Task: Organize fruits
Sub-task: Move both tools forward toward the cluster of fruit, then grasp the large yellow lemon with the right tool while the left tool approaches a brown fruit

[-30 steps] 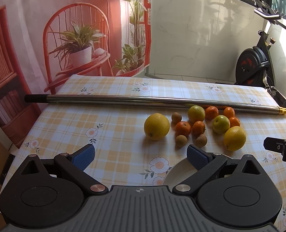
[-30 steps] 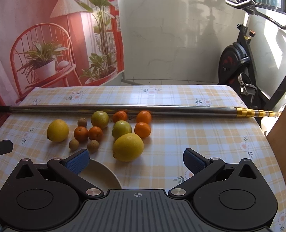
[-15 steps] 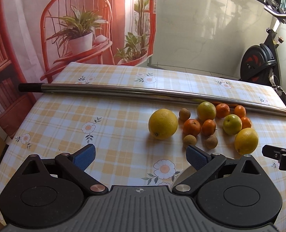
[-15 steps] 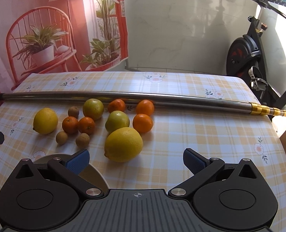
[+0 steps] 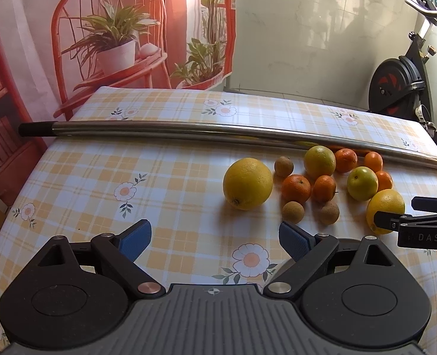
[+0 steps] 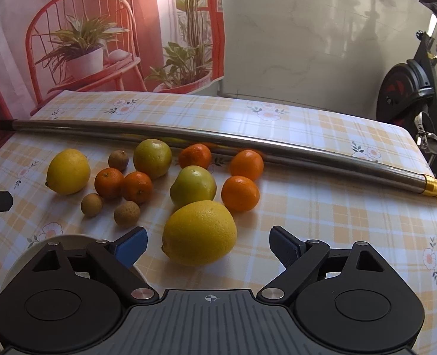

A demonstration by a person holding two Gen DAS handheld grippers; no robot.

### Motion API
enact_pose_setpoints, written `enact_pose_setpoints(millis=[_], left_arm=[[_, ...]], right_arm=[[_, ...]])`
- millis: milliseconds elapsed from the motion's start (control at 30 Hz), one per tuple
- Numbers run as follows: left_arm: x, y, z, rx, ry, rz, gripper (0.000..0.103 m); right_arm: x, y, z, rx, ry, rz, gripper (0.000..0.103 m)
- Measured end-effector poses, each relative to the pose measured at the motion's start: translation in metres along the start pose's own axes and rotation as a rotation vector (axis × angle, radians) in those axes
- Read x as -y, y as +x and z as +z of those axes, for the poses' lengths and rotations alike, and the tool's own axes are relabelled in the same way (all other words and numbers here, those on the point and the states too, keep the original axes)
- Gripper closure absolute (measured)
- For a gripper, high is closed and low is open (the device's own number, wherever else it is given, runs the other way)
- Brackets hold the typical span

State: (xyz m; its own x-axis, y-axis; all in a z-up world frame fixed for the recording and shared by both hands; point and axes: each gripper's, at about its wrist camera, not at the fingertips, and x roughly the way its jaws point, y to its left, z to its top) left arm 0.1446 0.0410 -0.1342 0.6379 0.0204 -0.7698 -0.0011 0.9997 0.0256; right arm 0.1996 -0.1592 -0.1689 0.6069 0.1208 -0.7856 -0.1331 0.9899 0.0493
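- Your left tool [image 5: 214, 238] hangs over the checked surface [image 5: 171, 195] with its blue pads well apart and only bare cloth between them; its jaws have just been closing a little, and it holds nothing.
- Just ahead and right of that tool sits a big yellow lemon [image 5: 247, 183], the leftmost fruit of the cluster.
- Right of it come three small brown fruits [image 5: 293, 212] and two tangerines [image 5: 296, 188] that touch each other.
- Behind those, a yellow-green citrus [image 5: 319, 162] lies close to the long steel pole [image 5: 188, 131] that crosses the surface from side to side.
- Further right you have a green apple-like fruit [image 6: 193, 188], with three more tangerines [image 6: 240, 193] around its far and right sides.
- The second large lemon [image 6: 199, 232] lies right in front of your right tool [image 6: 208, 247], partly between the pads, but they do not touch it.
- That right tool's jaws have just been closing from full width; they stand wide apart with nothing gripped.
- A pale plate's rim [image 6: 61, 240] peeks out under the right tool's left finger, at the near edge of the surface.
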Motion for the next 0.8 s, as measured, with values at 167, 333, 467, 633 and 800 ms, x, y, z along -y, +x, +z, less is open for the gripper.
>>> enact_pose_setpoints(millis=[167,333,467,633,800], left_arm=[[-0.001,0.003,0.0,-0.004,-0.005,-0.008,0.009],[0.0,0.005,0.0,-0.004,-0.002,-0.014,0.01],[0.002,0.006,0.0,-0.004,0.005,-0.017,0.01],[0.001,0.007,-0.001,-0.007,0.007,-0.021,0.01],[0.001,0.008,-0.001,-0.01,0.004,-0.024,0.011]], right_arm=[[-0.001,0.019,0.004,-0.028,0.03,-0.005,0.02],[0.001,0.03,0.004,-0.043,0.059,-0.009,0.023],[0.004,0.036,0.002,-0.058,0.081,-0.01,0.027],[0.008,0.044,0.0,-0.079,0.108,0.0,0.03],[0.003,0.044,0.0,-0.071,0.092,-0.011,0.034]])
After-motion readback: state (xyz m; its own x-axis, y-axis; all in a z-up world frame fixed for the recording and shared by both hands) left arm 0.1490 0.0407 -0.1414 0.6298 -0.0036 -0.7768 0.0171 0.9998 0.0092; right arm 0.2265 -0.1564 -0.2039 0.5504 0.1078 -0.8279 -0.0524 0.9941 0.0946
